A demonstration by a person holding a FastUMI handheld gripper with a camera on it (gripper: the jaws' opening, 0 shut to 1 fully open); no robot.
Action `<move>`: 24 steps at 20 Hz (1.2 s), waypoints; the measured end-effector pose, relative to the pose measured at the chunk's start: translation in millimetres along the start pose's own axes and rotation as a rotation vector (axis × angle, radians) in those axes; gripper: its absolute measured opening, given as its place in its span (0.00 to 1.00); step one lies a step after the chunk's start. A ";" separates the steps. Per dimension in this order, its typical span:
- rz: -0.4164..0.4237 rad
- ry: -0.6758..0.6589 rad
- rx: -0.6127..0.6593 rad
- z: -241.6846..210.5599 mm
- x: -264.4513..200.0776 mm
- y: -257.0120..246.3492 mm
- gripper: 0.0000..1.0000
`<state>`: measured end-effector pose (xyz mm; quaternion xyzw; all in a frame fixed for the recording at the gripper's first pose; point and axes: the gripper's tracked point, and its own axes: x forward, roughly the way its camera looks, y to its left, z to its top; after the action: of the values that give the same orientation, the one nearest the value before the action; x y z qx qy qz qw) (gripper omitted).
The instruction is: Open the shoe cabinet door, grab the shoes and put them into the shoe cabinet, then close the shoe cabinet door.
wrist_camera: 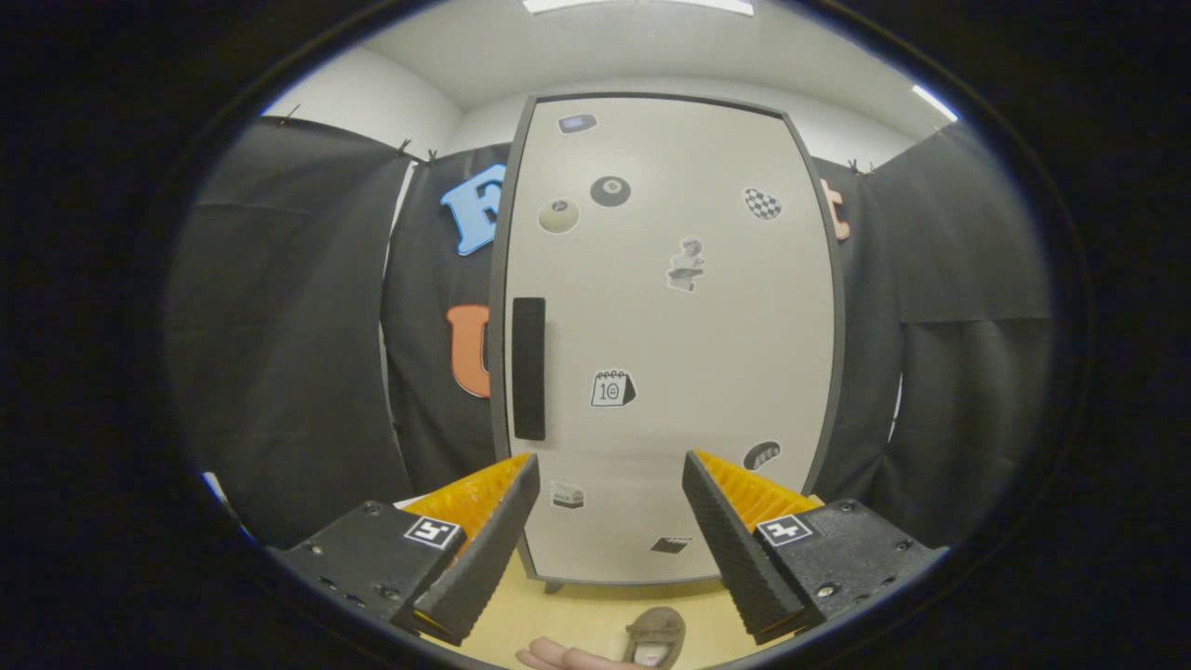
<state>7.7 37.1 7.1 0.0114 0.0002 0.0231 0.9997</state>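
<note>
The cabinet (670,335) is seen upright beyond the tongs (609,502), with its door (707,372) shut flush in the frame; stickers are scattered over the door face. The tongs are released: the two fingers are spread wide apart with nothing between them, and are held level and aimed at the lower half of the door, judged to be a squared-up approach for the opening step. The dark vertical handle (528,368) is set near the door's left edge, above and just beyond the left finger, so the hinges are presumed to be on the right. One shoe (656,637) is noted on the pale floor (595,609) below and between the fingers, toe toward the cabinet. A fingertip-like shape (558,656) beside it is cut off. A second shoe cannot be made out.
</note>
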 end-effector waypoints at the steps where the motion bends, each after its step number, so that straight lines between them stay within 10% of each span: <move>1: 0.004 -0.004 0.005 0.3 -0.9 0.8 1.00; 19: 0.106 -0.024 0.086 26.6 113.5 63.7 0.99; 24: 0.062 -0.017 0.105 31.3 143.8 64.7 0.80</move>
<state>148.4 107.6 39.9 0.0641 -0.0072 0.0541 0.9965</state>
